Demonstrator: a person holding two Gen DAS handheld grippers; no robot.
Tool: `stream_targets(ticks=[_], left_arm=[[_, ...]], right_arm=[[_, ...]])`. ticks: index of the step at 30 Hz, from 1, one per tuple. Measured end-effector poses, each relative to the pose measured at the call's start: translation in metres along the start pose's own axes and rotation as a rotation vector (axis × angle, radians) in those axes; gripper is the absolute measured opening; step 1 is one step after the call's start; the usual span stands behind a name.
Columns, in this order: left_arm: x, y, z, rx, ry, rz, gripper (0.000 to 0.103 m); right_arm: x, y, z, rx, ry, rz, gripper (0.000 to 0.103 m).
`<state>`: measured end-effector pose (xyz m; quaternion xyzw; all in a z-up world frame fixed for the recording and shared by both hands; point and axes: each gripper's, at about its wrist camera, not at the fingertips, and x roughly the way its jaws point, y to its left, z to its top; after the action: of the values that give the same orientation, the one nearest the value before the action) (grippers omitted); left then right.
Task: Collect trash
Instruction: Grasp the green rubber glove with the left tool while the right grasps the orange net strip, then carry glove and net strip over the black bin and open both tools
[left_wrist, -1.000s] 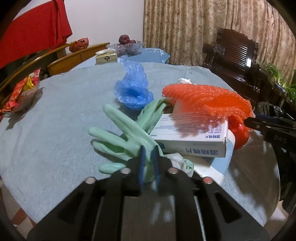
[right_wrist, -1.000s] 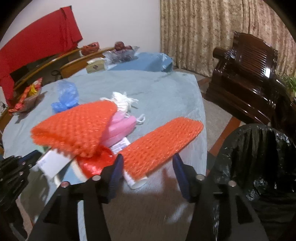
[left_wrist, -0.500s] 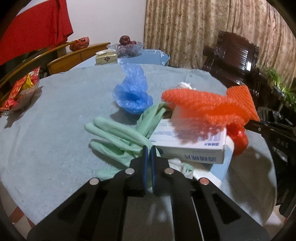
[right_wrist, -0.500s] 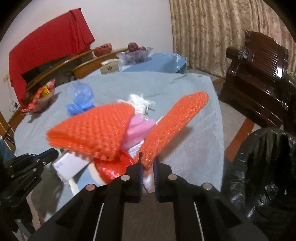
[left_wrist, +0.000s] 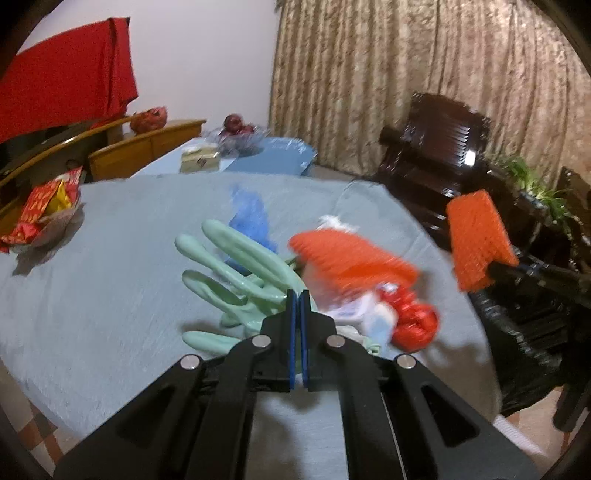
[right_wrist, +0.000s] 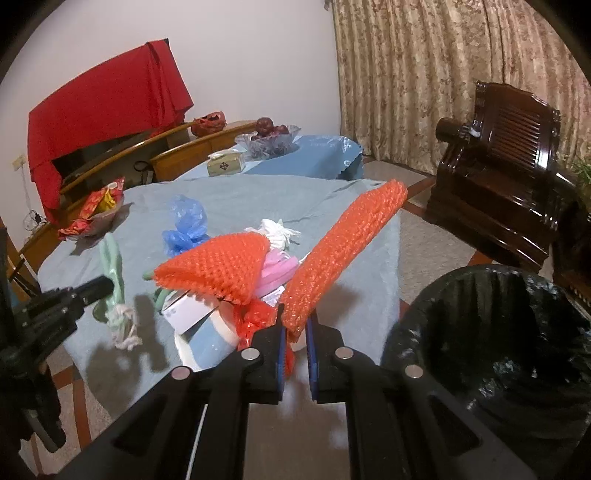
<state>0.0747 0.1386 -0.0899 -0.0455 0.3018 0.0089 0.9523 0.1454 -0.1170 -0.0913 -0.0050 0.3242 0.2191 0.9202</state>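
My left gripper (left_wrist: 299, 297) is shut on the cuff of a pale green rubber glove (left_wrist: 236, 266), which hangs above the table with its fingers spread. In the right wrist view the same glove (right_wrist: 114, 273) dangles from it at the left. My right gripper (right_wrist: 295, 323) is shut on the near end of a long orange bubble-wrap strip (right_wrist: 343, 251), raised slantwise off the table. On the table lies a pile: a second orange bubble-wrap piece (right_wrist: 218, 266), a white box (right_wrist: 184, 314), a red plastic bag (right_wrist: 255, 317), a blue plastic bag (right_wrist: 184, 225).
A bin with a black liner (right_wrist: 498, 332) stands on the floor to the right of the blue-clothed table (right_wrist: 243, 199). A snack bowl (right_wrist: 96, 214) sits at the table's left. A dark wooden armchair (right_wrist: 509, 184) is beyond the bin. A tissue box (right_wrist: 225, 164) and fruit bowl (right_wrist: 267, 138) sit behind.
Both grippers closed, the left on the green glove and the right on the orange strip. Both then rose, lifting the glove and the strip off the table.
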Motion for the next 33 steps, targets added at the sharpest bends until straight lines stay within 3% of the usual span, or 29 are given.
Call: stream_targets(ticks=[5,12,23,26,28,30,32,33], left_arm=[[-0.014,-0.039,0.02,0.045,-0.056,-0.087,0.001],[-0.002,-0.109,0.034,0.127,-0.078,-0.224,0.001],[0.062,-0.233,0.032,0.235,0.01,-0.432,0.001],[0.077,-0.26,0.027,0.264,0.046,-0.484,0.007],[0.083,-0.269,0.024,0.276,0.051,-0.505,0.011],[0.087,-0.273,0.021,0.281,0.055,-0.512,0.031],[0.089,-0.269,0.02,0.27,0.056,-0.502,0.036],[0.089,-0.264,0.021,0.267,0.056,-0.495,0.039]], right_arm=[[-0.027,-0.015,-0.002,0.003,-0.031,-0.041,0.01],[-0.062,-0.071,-0.016,0.069,-0.03,-0.164,0.01],[-0.077,-0.15,-0.058,0.192,0.038,-0.327,0.01],[-0.077,-0.16,-0.066,0.216,0.053,-0.353,0.013],[-0.08,-0.165,-0.071,0.224,0.06,-0.374,0.021],[-0.084,-0.168,-0.075,0.237,0.053,-0.391,0.033],[-0.088,-0.169,-0.075,0.245,0.04,-0.394,0.04],[-0.089,-0.169,-0.073,0.247,0.031,-0.395,0.048]])
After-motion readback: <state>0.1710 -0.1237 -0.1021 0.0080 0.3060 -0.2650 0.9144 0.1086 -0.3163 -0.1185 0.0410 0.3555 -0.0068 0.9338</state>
